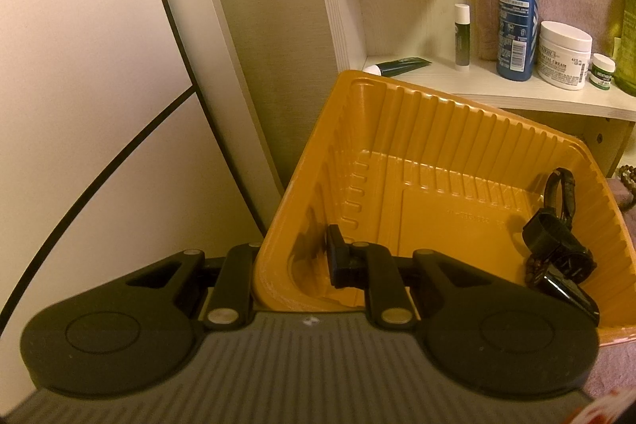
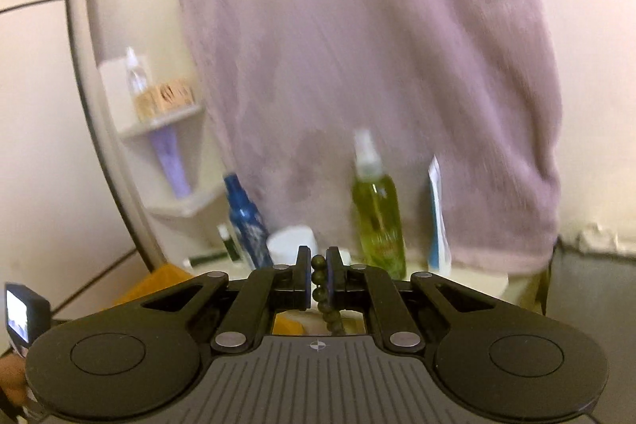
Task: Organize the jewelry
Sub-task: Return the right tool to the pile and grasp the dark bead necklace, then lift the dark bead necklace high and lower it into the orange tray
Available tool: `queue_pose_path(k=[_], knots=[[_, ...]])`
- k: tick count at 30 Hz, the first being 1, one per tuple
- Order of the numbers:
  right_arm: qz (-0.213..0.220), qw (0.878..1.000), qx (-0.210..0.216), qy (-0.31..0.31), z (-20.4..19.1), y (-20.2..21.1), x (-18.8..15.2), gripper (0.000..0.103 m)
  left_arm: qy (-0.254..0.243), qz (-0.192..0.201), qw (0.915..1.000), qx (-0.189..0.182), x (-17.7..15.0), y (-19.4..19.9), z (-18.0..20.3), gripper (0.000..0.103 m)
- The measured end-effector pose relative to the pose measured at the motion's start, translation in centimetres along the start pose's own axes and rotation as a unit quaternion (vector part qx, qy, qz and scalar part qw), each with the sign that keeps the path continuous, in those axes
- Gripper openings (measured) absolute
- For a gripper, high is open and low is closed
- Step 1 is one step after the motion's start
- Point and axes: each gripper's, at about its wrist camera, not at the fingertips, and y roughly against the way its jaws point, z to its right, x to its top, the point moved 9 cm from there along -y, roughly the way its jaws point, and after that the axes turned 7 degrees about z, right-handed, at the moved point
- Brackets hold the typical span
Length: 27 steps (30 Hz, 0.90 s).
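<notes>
Between the right gripper's (image 2: 318, 275) closed jaws hangs a limp, light bead bracelet (image 2: 322, 289), pinched mid-strand; left gripper (image 1: 294, 259) clamps the orange tray's (image 1: 457, 130) rim, watches (image 1: 556, 245) at three o'clock inside.

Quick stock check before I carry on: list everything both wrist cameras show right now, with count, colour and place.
tray: one, orange, ribbed walls, below the shelf.
watches: at least two, black, tray's right corner; exact count unclear.
bead string: one, dark green, hanging between the right pads.
spray bottle: one, blue, on the shelf.
cream jar: one, white, right of the blue bottle.
small jar: one, white and green, beside the cream jar.
green bottle: one, yellow-green, on the shelf.
towel: one, mauve, hanging behind the bottles.
left hand-held gripper: black, clamped on the tray's wall.
right hand-held gripper: black, shut on the bead string.
</notes>
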Motion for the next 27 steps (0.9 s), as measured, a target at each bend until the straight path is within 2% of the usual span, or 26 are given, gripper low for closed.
queue_pose_path(k=[19, 27], knots=[[0.090, 0.994, 0.036, 0.058, -3.8, 3.6, 10.9, 0.007, 0.001, 0.001, 1.0000, -0.002, 0.1, 0.0, 0.0, 0.016], [0.101, 0.991, 0.056, 0.071, -5.6, 3.9, 14.0, 0.007, 0.002, 0.002, 1.0000, -0.002, 0.1, 0.1, 0.0, 0.016]])
